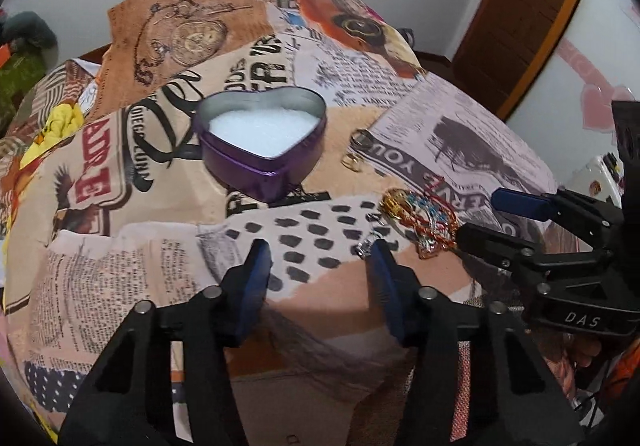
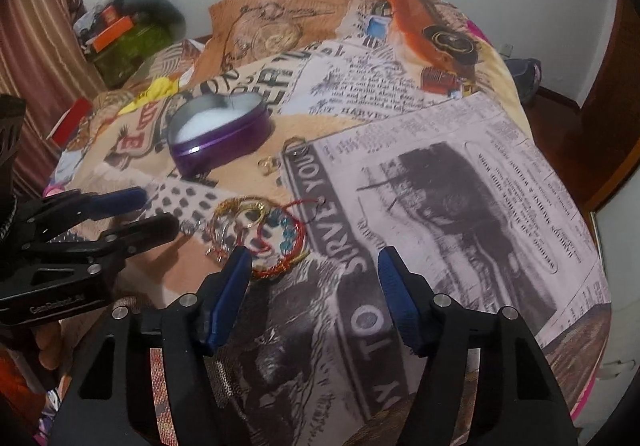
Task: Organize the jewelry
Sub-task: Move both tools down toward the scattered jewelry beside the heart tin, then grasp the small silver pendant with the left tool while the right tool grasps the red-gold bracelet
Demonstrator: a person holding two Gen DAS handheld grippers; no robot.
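Note:
A purple heart-shaped tin (image 1: 262,150) (image 2: 219,136) with white padding inside sits open on the printed cloth. A tangle of red, gold and blue bracelets (image 1: 420,220) (image 2: 260,234) lies to its right. Small gold rings (image 1: 354,156) (image 2: 269,163) lie between tin and bracelets. A small silver piece (image 1: 370,242) lies by my left gripper's right fingertip. My left gripper (image 1: 320,254) (image 2: 158,210) is open and empty, in front of the tin. My right gripper (image 2: 314,260) (image 1: 476,214) is open and empty, its left finger beside the bracelets.
The printed newspaper-pattern cloth (image 2: 440,186) covers a bed or table. A green box with orange items (image 2: 128,42) stands at the far left by a curtain. A wooden door (image 1: 528,14) is at the right. A red box (image 2: 72,118) lies at the left edge.

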